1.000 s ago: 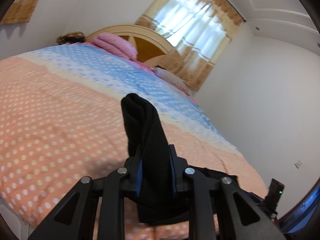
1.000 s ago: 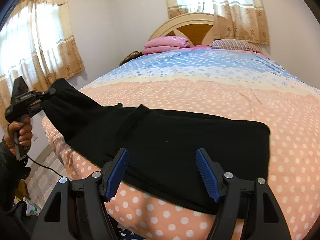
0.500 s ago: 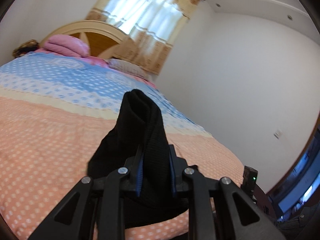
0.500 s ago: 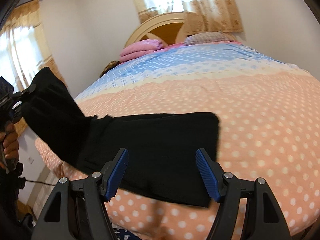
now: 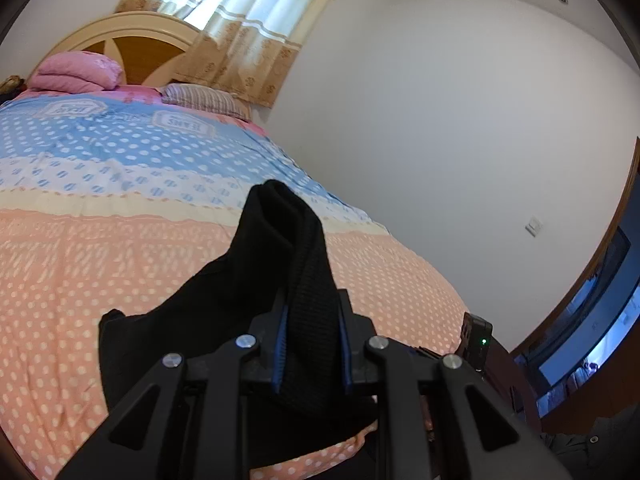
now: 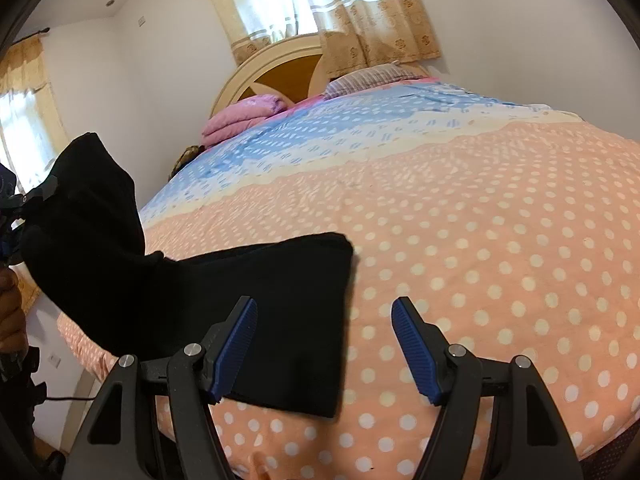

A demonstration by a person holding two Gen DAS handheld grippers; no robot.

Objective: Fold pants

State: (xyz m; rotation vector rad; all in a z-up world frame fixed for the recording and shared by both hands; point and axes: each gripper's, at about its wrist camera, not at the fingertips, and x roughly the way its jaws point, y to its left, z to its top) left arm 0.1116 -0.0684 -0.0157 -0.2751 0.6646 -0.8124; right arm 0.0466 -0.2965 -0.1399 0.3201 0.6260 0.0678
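Black pants (image 5: 308,280) hiding left fingers (image 5: 280,344)

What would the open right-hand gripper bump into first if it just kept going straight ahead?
Probably the polka-dot bedspread. The right gripper points over the bed with the black pants' edge between its jaws on the left side, so it might graze those first; depth is unclear.

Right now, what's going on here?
A person is folding black pants on a polka-dot bedspread with two handheld tools. The left tool is shut on one end of the pants and holds it lifted off the bed, over the part that lies flat near the bed's edge. The right tool is open and grips nothing; it hovers at the flat part's right edge. The fold is not yet laid down.
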